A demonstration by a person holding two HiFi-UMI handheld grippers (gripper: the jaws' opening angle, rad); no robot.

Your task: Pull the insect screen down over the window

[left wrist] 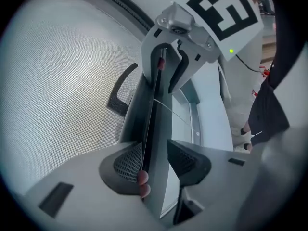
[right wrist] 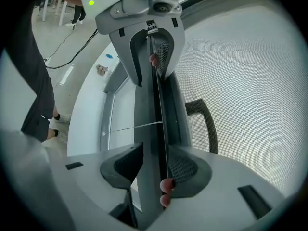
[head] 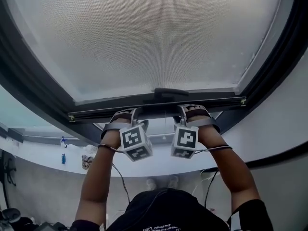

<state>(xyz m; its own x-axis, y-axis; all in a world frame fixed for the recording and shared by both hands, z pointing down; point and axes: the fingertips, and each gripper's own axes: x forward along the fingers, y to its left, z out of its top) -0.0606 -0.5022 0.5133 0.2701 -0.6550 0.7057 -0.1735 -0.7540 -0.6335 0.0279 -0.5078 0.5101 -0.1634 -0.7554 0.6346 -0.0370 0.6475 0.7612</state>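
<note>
The insect screen's grey mesh (head: 144, 32) fills the window above me. Its dark bottom bar (head: 110, 113) runs across, with a black handle (head: 171, 94) at the middle. My left gripper (head: 134, 115) holds the bar just left of the handle and my right gripper (head: 185, 112) holds it just right. In the left gripper view the bar (left wrist: 149, 114) runs between the left gripper's (left wrist: 155, 153) pads, which are shut on it. In the right gripper view the right gripper (right wrist: 155, 158) grips the bar (right wrist: 149, 119) the same way, with the handle (right wrist: 209, 124) beside it.
The dark window frame (head: 274, 66) encloses the screen, with white wall (head: 284, 124) to the right. A thin cord (right wrist: 134, 126) crosses behind the bar. Small objects (head: 86, 161) lie on a ledge at lower left. Cables (head: 120, 177) hang from both grippers.
</note>
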